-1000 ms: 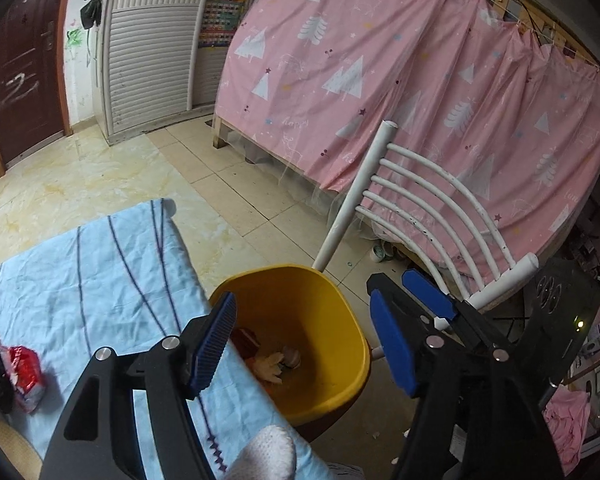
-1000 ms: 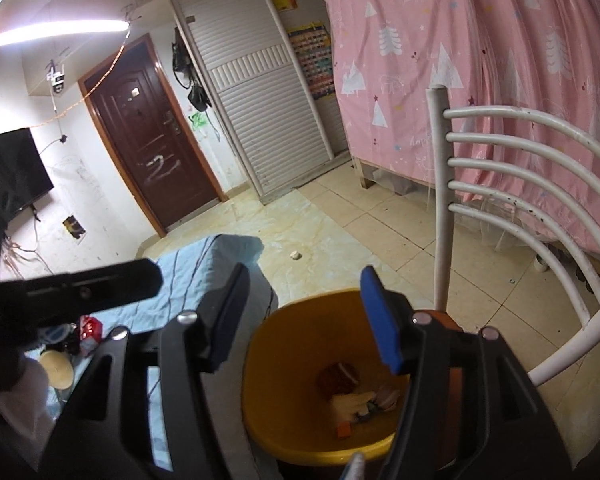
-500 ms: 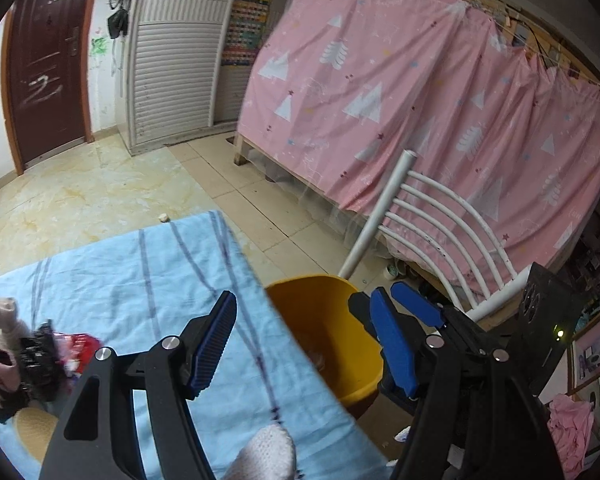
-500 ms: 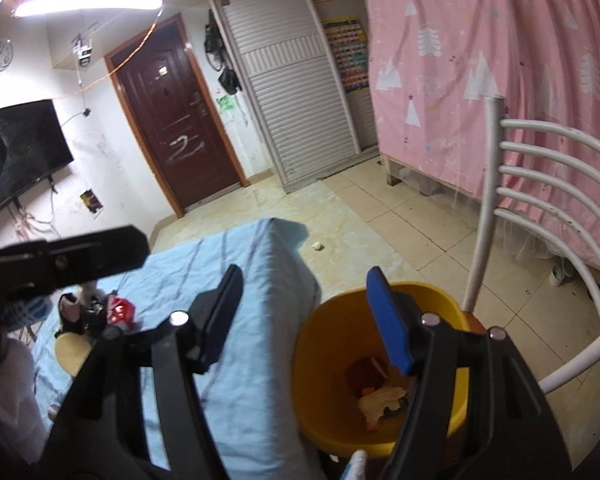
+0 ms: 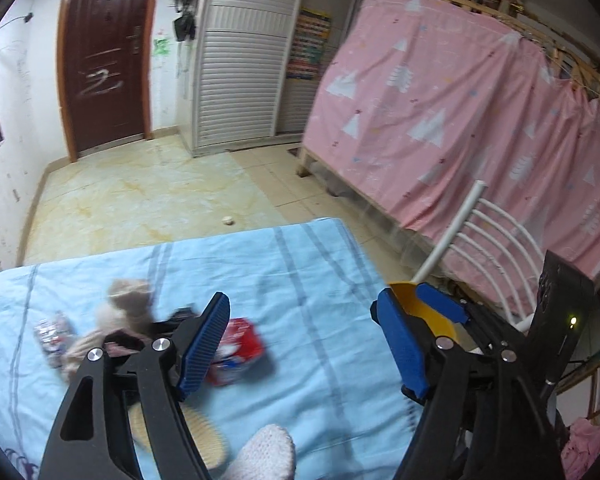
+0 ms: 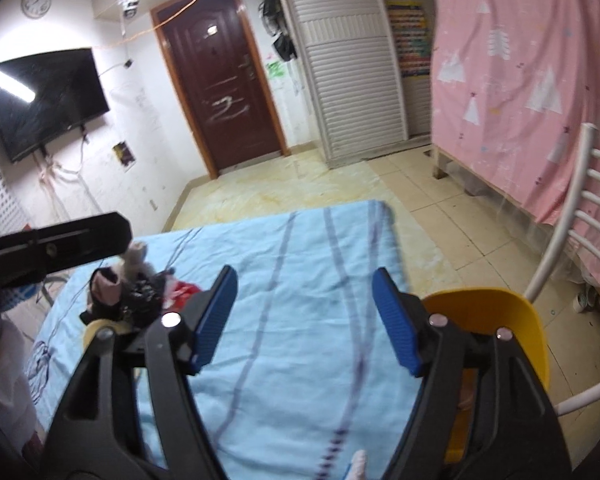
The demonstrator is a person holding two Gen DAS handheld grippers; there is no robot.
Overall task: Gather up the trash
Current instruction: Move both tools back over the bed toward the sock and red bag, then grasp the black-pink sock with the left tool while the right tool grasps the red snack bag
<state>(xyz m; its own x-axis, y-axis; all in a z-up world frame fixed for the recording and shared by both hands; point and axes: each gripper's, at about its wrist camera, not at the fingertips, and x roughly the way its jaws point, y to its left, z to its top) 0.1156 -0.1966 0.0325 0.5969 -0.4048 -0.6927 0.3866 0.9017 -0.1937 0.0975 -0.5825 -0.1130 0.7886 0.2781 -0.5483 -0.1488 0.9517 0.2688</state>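
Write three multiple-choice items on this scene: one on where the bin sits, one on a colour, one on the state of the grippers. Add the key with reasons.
1. Where is the round yellow plastic bin?
A. On the light blue striped tablecloth
B. Off the right edge of the table, by the white metal chair
C. Against the brown door

2. What colour is the crumpled snack wrapper on the light blue striped tablecloth?
A. Red and white
B. Green
C. Black

3. How are the left gripper and right gripper?
A. Both open, holding nothing
B. Left shut on a wrapper
C. Both shut

Key: B, the bin's rim shows beyond the cloth's right edge, next to the white metal chair; A, the wrapper shows red with white patches; A, a wide gap separates each pair of blue pads, with only cloth behind.
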